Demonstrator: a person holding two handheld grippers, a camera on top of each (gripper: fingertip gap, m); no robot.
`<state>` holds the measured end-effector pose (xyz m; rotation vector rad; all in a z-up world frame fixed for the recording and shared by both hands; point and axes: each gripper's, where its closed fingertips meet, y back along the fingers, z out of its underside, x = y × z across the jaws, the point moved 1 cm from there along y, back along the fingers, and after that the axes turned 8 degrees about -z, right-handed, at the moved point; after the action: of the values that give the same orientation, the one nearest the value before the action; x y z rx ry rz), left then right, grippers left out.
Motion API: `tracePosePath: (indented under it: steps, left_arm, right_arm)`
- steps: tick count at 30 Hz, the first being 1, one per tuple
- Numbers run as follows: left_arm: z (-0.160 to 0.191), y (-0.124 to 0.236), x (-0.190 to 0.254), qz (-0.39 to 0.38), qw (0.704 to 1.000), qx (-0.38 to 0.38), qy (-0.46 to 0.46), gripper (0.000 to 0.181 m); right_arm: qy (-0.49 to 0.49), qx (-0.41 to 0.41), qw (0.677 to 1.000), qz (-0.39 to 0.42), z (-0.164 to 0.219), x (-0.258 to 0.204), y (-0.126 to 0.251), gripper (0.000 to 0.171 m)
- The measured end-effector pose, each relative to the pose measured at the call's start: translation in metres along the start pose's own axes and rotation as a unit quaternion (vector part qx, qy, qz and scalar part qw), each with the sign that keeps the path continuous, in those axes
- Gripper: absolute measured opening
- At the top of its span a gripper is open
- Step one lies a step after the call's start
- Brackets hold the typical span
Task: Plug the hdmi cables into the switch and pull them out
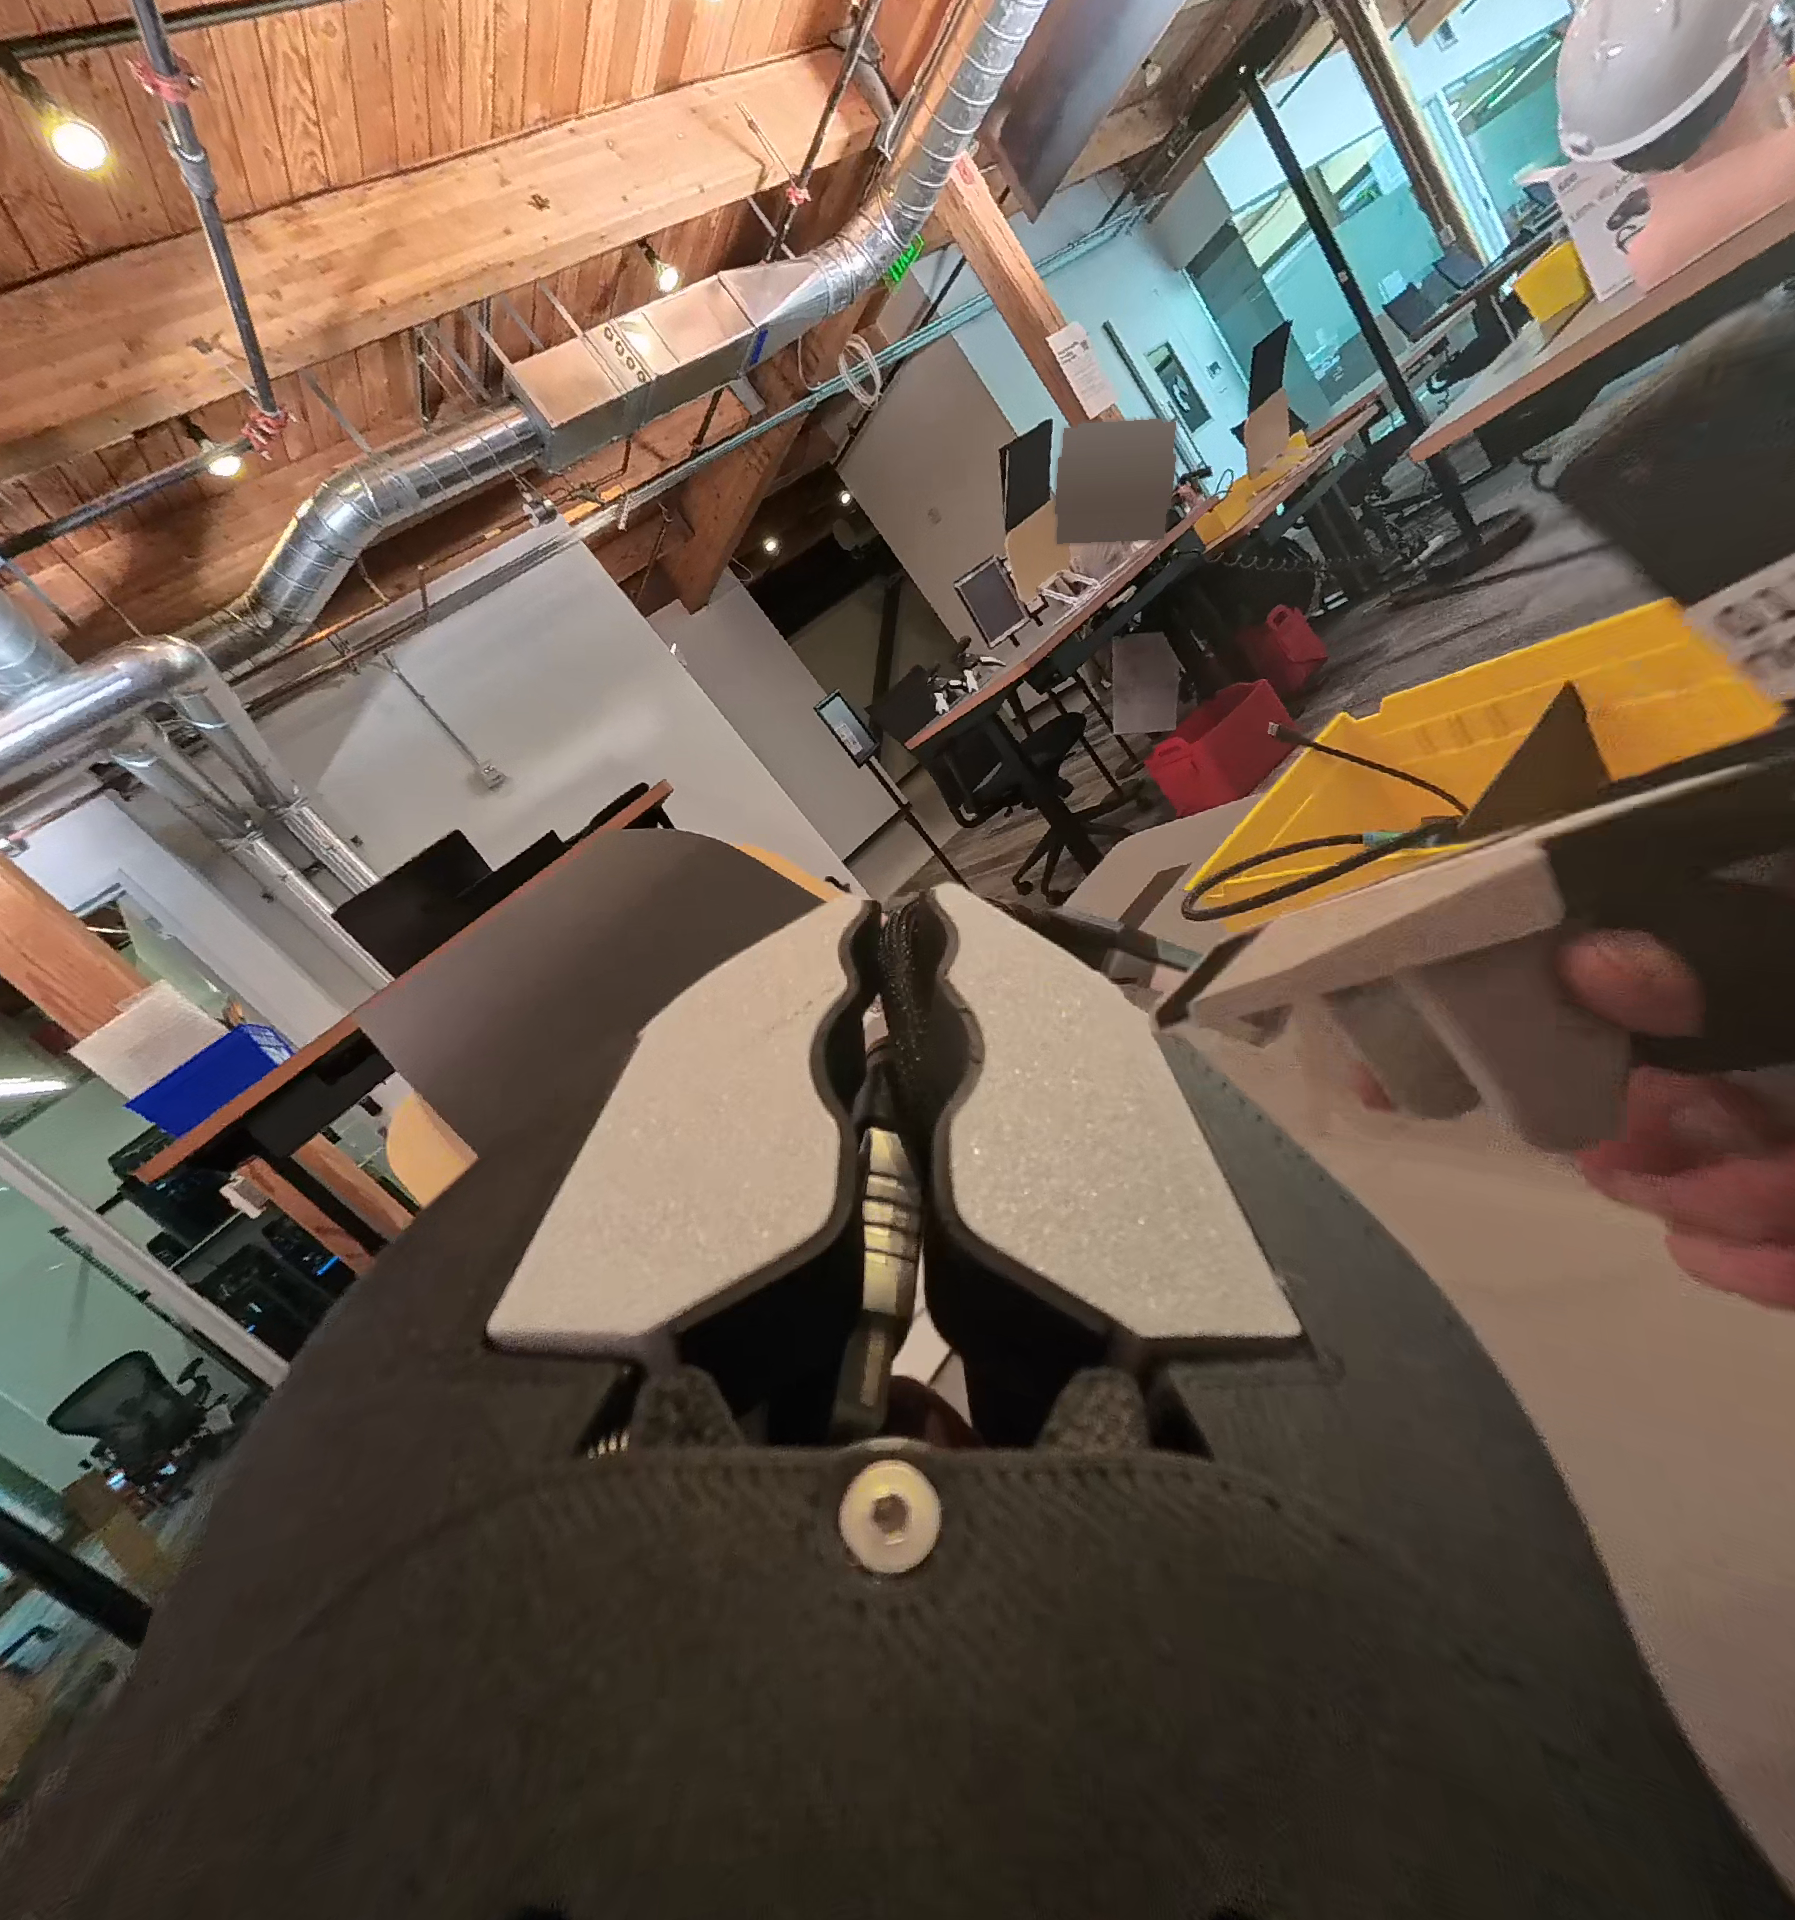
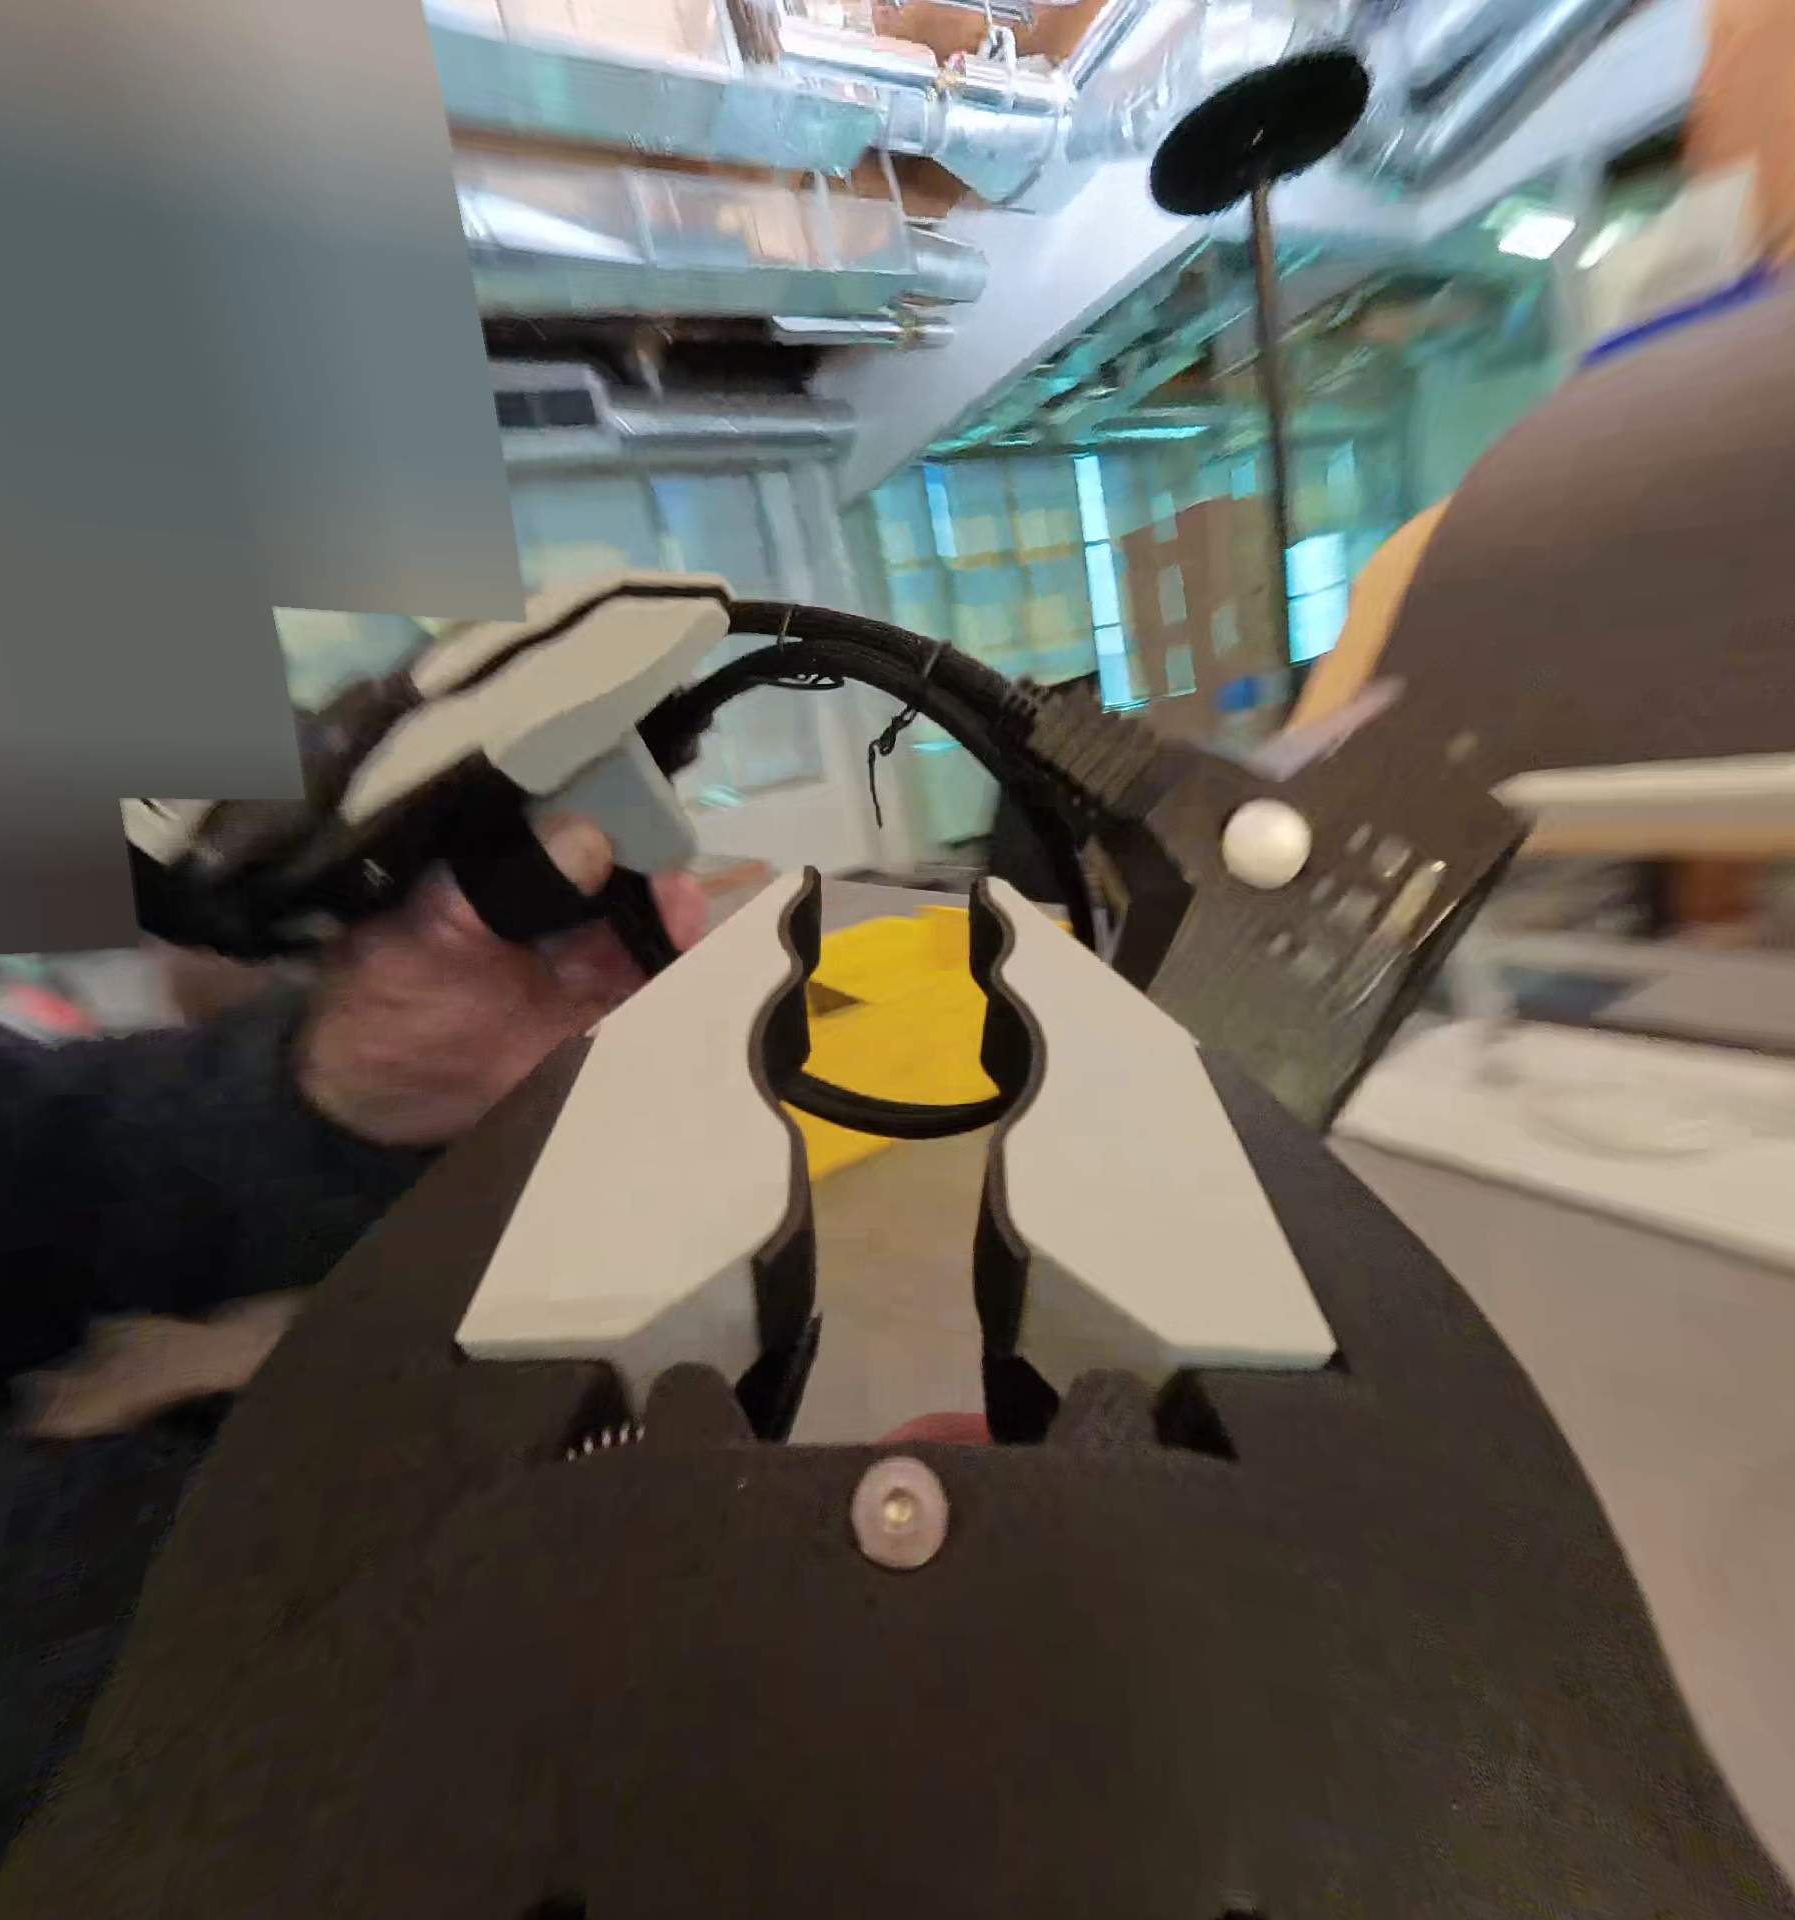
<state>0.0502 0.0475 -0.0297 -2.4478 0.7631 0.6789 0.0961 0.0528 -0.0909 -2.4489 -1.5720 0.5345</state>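
Workshop — cable (image 1: 898, 997) in left gripper (image 1: 898, 920)

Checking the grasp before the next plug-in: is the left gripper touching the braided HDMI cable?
Touching. In the left wrist view the left gripper has its jaws closed on the black braided cable, pads pressing both sides.

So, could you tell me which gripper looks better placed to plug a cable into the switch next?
The left gripper, probably: its jaws are shut on a black cable. The right gripper is open and holds nothing. The switch hangs on the bundled cable in front of it.
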Motion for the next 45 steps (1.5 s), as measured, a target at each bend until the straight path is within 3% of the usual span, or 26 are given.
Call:
tracePosePath:
  steps: [2, 4, 6, 9, 11, 14, 20, 23, 28, 32, 35, 37, 39, 41, 44, 45]
  left_arm:
    - [0.002, -0.001, 0.0, 0.005, 1.0, -0.007, 0.005, 0.005]
    - [0.003, -0.001, 0.004, 0.012, 1.0, -0.012, 0.005, 0.005]
    - [0.004, -0.001, 0.007, 0.015, 1.0, -0.014, 0.002, 0.005]
    - [0.003, -0.001, 0.005, 0.015, 1.0, -0.016, 0.004, 0.005]
    - [0.003, -0.002, 0.004, 0.015, 1.0, -0.018, 0.003, 0.005]
    - [0.004, -0.002, 0.005, 0.017, 1.0, -0.02, 0.002, 0.005]
    - [0.005, -0.002, 0.006, 0.018, 1.0, -0.022, -0.002, 0.005]
    - [0.004, -0.002, 0.006, 0.018, 1.0, -0.022, -0.002, 0.005]
    - [0.003, -0.002, 0.007, 0.017, 1.0, -0.018, -0.002, 0.005]
    - [0.0, -0.001, 0.006, 0.013, 1.0, -0.01, 0.002, 0.005]
    - [0.001, -0.001, 0.005, 0.008, 1.0, -0.006, 0.007, 0.005]
    - [0.001, -0.001, 0.005, 0.006, 1.0, -0.005, 0.009, 0.005]
    - [0.001, -0.001, 0.003, 0.001, 1.0, 0.0, 0.009, 0.005]
    - [0.001, -0.001, 0.002, -0.001, 1.0, 0.002, 0.014, 0.005]
    - [-0.001, 0.001, 0.005, 0.004, 1.0, 0.01, 0.013, 0.006]
    - [-0.003, 0.001, 0.007, 0.003, 1.0, 0.014, 0.007, 0.006]
  right_arm:
    - [0.147, -0.04, 0.987, 0.053, -0.005, 0.001, 0.003, 0.025]
    - [0.298, -0.083, 0.947, 0.09, -0.01, -0.002, 0.002, 0.024]
    - [0.443, -0.139, 0.878, 0.119, -0.009, -0.001, -0.001, 0.023]
    - [0.578, -0.179, 0.784, 0.135, -0.008, -0.002, -0.006, 0.019]
    - [0.64, -0.187, 0.73, 0.149, -0.01, -0.001, -0.009, 0.019]
    - [0.691, -0.201, 0.679, 0.148, -0.009, -0.002, -0.014, 0.019]
    - [0.722, -0.218, 0.642, 0.141, -0.009, 0.004, -0.018, 0.011]
    - [0.708, -0.215, 0.659, 0.137, -0.009, 0.004, -0.018, 0.0]
    - [0.634, -0.212, 0.733, 0.128, -0.008, 0.008, -0.016, 0.0]
    - [0.497, -0.183, 0.842, 0.102, -0.009, 0.005, -0.016, 0.0]
    - [0.281, -0.125, 0.951, 0.046, -0.01, -0.001, -0.018, 0.0]
    - [0.124, -0.078, 0.989, 0.006, -0.012, -0.003, -0.017, 0.0]
    - [-0.053, -0.022, 0.997, -0.051, -0.014, -0.006, -0.017, 0.0]
    - [-0.179, 0.026, 0.979, -0.092, -0.013, -0.005, -0.017, 0.0]
    - [-0.287, 0.105, 0.934, -0.184, -0.022, -0.018, -0.015, 0.0]
    - [-0.29, 0.108, 0.933, -0.186, -0.02, -0.019, -0.016, 0.0]
